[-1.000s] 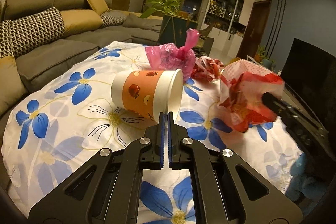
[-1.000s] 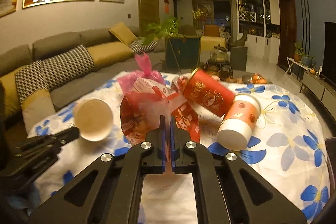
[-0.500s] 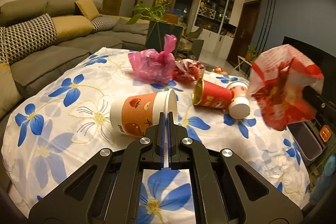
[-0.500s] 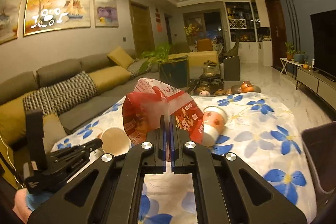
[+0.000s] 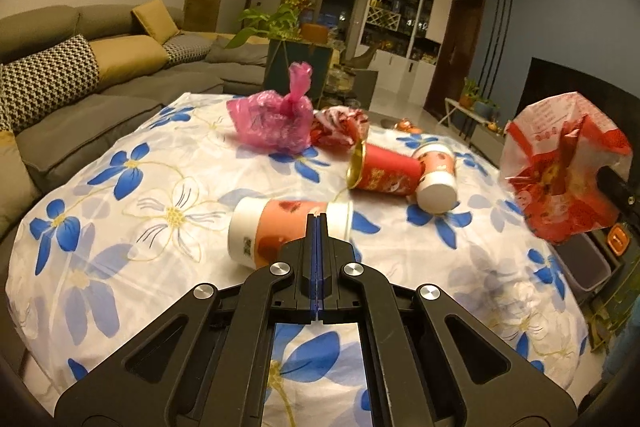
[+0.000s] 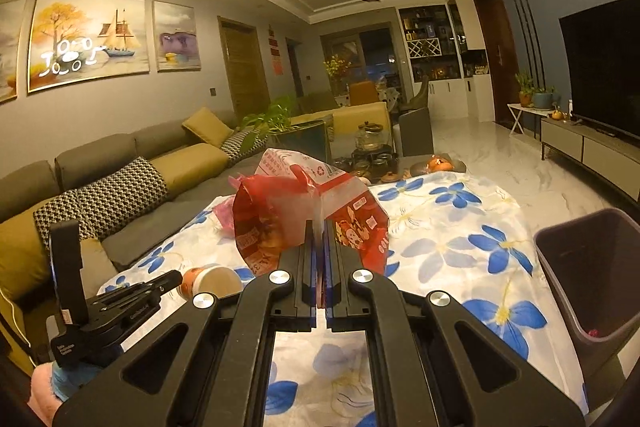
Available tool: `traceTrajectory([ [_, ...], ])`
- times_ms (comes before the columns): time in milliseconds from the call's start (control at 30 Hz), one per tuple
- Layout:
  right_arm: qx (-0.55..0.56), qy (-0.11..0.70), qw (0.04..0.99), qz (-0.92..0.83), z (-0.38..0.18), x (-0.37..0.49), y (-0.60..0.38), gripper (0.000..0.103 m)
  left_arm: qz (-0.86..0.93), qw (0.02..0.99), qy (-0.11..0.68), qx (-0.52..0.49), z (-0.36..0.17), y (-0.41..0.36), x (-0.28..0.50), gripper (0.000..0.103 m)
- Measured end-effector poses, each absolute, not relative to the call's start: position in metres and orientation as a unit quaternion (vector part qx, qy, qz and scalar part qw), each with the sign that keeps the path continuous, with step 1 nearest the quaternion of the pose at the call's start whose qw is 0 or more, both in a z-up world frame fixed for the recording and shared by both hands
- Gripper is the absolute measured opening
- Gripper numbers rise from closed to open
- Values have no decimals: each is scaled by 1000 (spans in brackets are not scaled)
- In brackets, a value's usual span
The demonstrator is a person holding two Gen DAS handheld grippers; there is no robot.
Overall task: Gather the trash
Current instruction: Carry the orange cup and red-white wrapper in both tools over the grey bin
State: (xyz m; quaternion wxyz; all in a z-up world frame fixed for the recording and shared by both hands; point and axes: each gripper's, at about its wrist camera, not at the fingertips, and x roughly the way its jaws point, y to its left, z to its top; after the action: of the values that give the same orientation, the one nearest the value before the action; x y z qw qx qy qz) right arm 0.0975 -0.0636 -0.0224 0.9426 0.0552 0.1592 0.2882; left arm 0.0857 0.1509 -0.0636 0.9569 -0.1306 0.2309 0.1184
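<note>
Warm lamplight fills a living room with a grey and mustard sofa [image 5: 120, 67], and the worktop [image 5: 160, 155] wears a white cloth printed with blue flowers. On it lie a knotted pink plastic bag [image 5: 276, 119], a crumpled red wrapper [image 5: 340, 125] just beside it, a red paper cup with a gold rim [image 5: 382, 173] on its side, and an orange-and-white paper cup [image 5: 436, 175] touching it, base toward the camera. Nearer, another orange-and-white paper cup with red apple prints [image 5: 280, 227] lies on its side; a small code label sits near its base, too small to read. The left hand-held gripper [image 5: 318, 227] has its jaws pressed together at this cup's rim; whether the rim is pinched I cannot tell. The right hand-held gripper [image 6: 318, 231] is clamped on a red-and-white plastic bag [image 6: 304, 211], held up off the cloth; the bag carries printed characters and a recycling symbol, the writing too blurred to read. A dark plastic bin [image 6: 592, 279] stands beside the worktop at the right, something small and red in its bottom.
</note>
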Motion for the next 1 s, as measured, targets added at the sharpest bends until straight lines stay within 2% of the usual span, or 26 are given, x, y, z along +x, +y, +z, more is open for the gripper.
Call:
traceTrajectory([
  [67,57,160,942,288,-23,96,-67,4,125,956,236,-123,-65,149,84,2],
  [100,58,161,943,287,-24,96,-69,4,133,956,234,-114,-65,146,82,12],
  [133,59,162,942,287,-25,96,-70,4,134,959,226,-106,-64,143,78,29],
  [167,61,163,942,286,-25,94,-71,4,135,961,220,-102,-62,141,75,39],
  [200,62,163,942,286,-26,93,-72,4,136,962,213,-101,-61,138,72,57],
  [233,63,164,942,286,-26,94,-73,4,134,964,207,-102,-60,137,69,61],
  [367,70,166,941,286,-27,90,-77,4,147,961,220,-86,-66,128,79,60],
  [500,72,167,941,285,-28,87,-83,4,182,951,236,-84,-75,128,94,52],
  [567,71,168,942,282,-28,87,-85,4,189,948,242,-87,-77,129,99,41],
  [633,70,170,942,280,-28,86,-87,4,196,945,249,-86,-80,129,101,22],
  [667,70,170,942,279,-28,87,-88,4,195,944,250,-87,-82,130,101,19],
  [733,70,169,943,277,-28,86,-89,4,194,944,252,-89,-83,131,100,4],
  [767,70,169,943,276,-28,86,-89,4,192,944,253,-91,-84,131,99,1],
  [1000,70,169,943,276,-29,86,-87,4,174,951,240,-91,-75,130,90,2],
])
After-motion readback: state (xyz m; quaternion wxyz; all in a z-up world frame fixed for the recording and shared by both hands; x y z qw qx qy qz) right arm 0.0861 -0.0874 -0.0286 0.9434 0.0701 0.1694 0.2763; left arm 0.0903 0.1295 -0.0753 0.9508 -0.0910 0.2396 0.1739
